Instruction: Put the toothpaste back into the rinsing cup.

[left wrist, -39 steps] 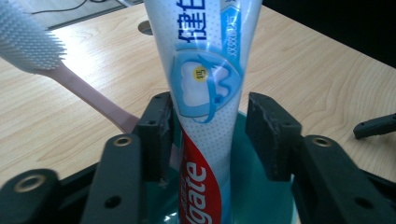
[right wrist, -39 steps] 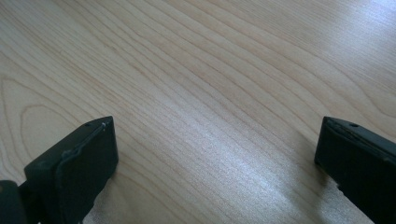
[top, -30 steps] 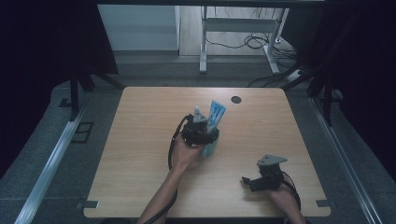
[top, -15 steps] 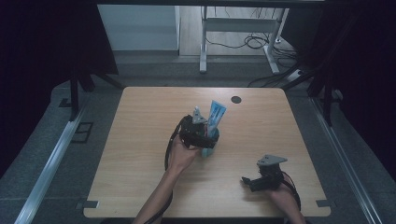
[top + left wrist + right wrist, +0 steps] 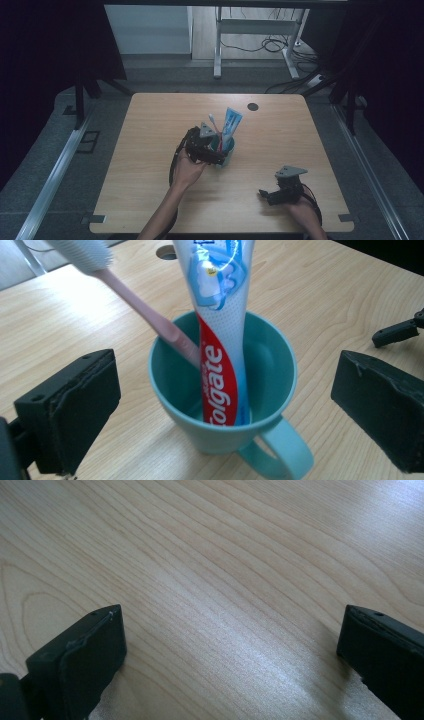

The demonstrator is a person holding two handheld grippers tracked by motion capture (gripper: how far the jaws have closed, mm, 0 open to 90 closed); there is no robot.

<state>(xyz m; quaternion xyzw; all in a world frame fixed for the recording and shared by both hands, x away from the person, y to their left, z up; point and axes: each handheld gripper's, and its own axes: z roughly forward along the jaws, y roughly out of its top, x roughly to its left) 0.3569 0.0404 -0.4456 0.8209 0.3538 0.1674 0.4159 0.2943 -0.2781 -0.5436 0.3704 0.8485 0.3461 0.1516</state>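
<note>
From above, mid-bench: teal mug (image 5: 226, 150) stands upright w/ toothpaste tube (image 5: 232, 125) and toothbrush (image 5: 214, 126) poking out the top. Left gripper (image 5: 212, 155) sits just beside the mug on its near-left side, hand (image 5: 186, 170) behind it. Its fingers have just been opening; mug sits between them but isn't pressed. Right gripper (image 5: 270, 195) rests near the front-right edge, well apart from the mug, holding nothing. Judgement: loading looks done, both items in the mug, mug set down and let go; what's left is prob. just pulling the left gripper clear.

Left gripper view: fingers (image 5: 75, 410) wide apart, one each side of the mug (image 5: 220, 435), clear gaps both sides, no contact. Tube (image 5: 220, 355) stands cap-down inside, nearly upright; brush (image 5: 145, 310) leans to the left, bristles up, handle touching the tube low down. Mug handle points toward the camera. Far gripper's tip shows at the right edge.

Right gripper view: fingers (image 5: 85, 655) spread wide over bare wood, nothing between them.

Surface and room: bench (image 5: 150, 200) is light wood-grain, w/ a dark cable hole (image 5: 253, 106) near the far edge. Grey floor around it, dark curtains at the sides, cables and a desk frame behind.
</note>
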